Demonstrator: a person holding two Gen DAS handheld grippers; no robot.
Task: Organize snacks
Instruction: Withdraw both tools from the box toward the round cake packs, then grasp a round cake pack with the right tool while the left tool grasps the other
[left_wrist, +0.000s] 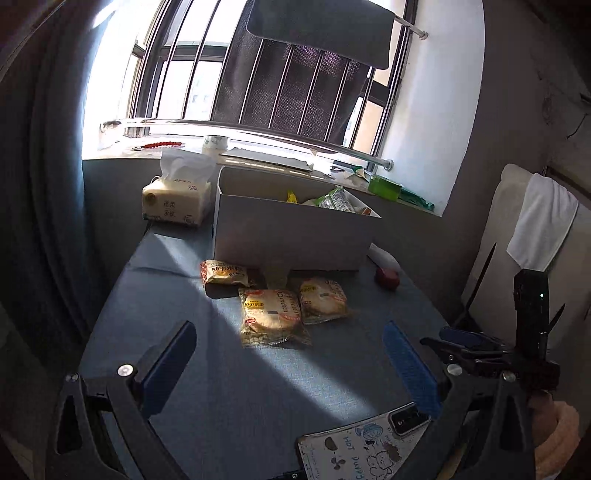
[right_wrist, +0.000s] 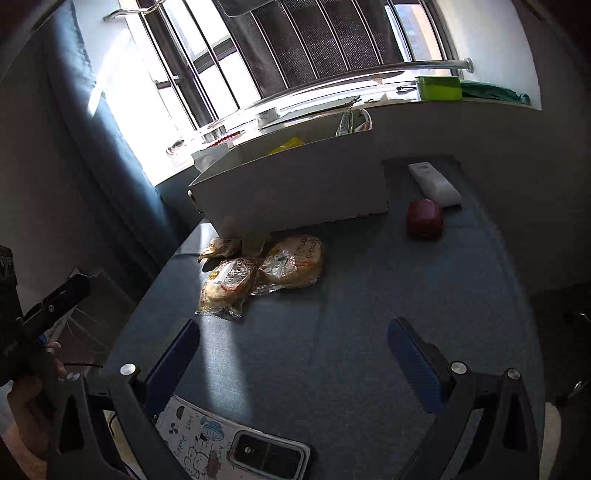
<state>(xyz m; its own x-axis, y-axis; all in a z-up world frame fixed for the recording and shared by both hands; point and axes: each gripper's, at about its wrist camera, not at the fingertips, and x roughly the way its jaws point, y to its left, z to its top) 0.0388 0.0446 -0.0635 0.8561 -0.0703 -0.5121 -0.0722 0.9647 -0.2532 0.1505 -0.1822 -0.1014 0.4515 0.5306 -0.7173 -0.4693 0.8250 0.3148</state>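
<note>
I count three snack packets (left_wrist: 271, 315) on the bench (left_wrist: 229, 387), one white box (left_wrist: 291, 236) holding maybe three more, one tissue pack (left_wrist: 177, 201), one phone (left_wrist: 364, 445), one red apple (right_wrist: 424, 219), one white remote (right_wrist: 436, 184).

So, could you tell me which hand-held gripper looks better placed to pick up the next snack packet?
Left, probably. The left hand-held gripper is open and lined up with the Lay's packet straight ahead; from the right hand-held gripper, also open, the packets lie off to its left.
</note>
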